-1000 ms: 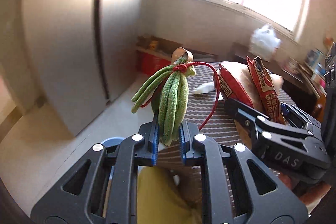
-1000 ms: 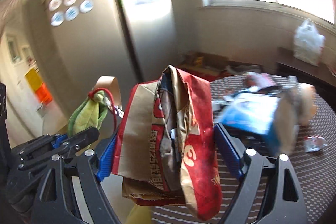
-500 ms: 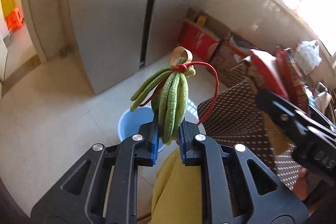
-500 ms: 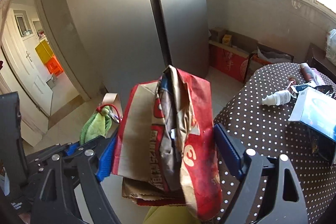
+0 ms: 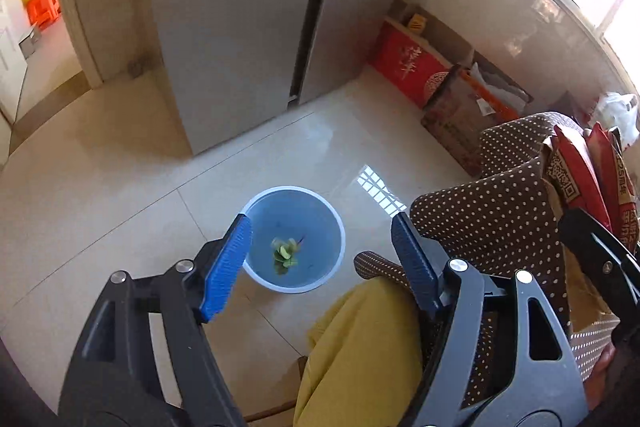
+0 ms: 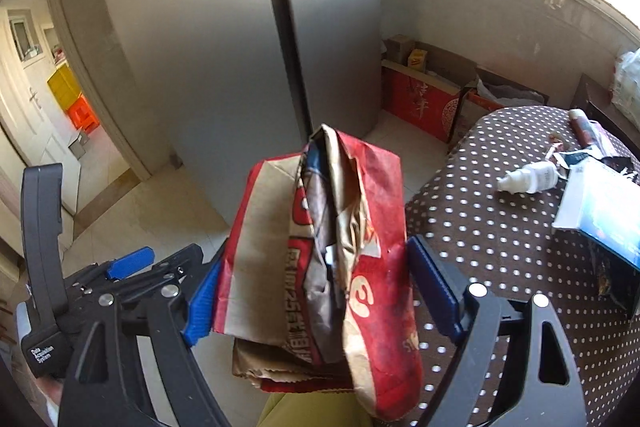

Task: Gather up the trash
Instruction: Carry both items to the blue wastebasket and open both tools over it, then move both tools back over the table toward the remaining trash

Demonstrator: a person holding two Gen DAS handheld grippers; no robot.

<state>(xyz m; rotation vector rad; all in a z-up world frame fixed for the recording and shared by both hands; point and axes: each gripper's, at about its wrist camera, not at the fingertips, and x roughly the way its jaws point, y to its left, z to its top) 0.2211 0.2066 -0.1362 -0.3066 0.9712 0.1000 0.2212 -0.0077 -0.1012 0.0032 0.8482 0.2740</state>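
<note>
My left gripper (image 5: 320,247) is open and empty, held above a blue trash bin (image 5: 256,205) on the floor. A green bundle of beans (image 5: 285,255) lies at the bottom of the bin. My right gripper (image 6: 308,271) is shut on a crumpled red and brown paper bag (image 6: 320,247), held in the air beside the table. The bag also shows at the right edge of the left wrist view (image 5: 588,175). The left gripper shows at lower left in the right wrist view (image 6: 120,279).
A round table with a brown polka-dot cloth (image 6: 500,227) holds a white bottle (image 6: 528,179), a blue-white box (image 6: 600,211) and wrappers. A silver fridge (image 6: 240,47) stands behind. Red boxes (image 5: 412,67) line the wall. A yellow-clothed leg (image 5: 360,347) is below.
My left gripper has swung over the bin and opened, and the green bean bundle has dropped into the bin. My right gripper keeps its hold on the paper bag.
</note>
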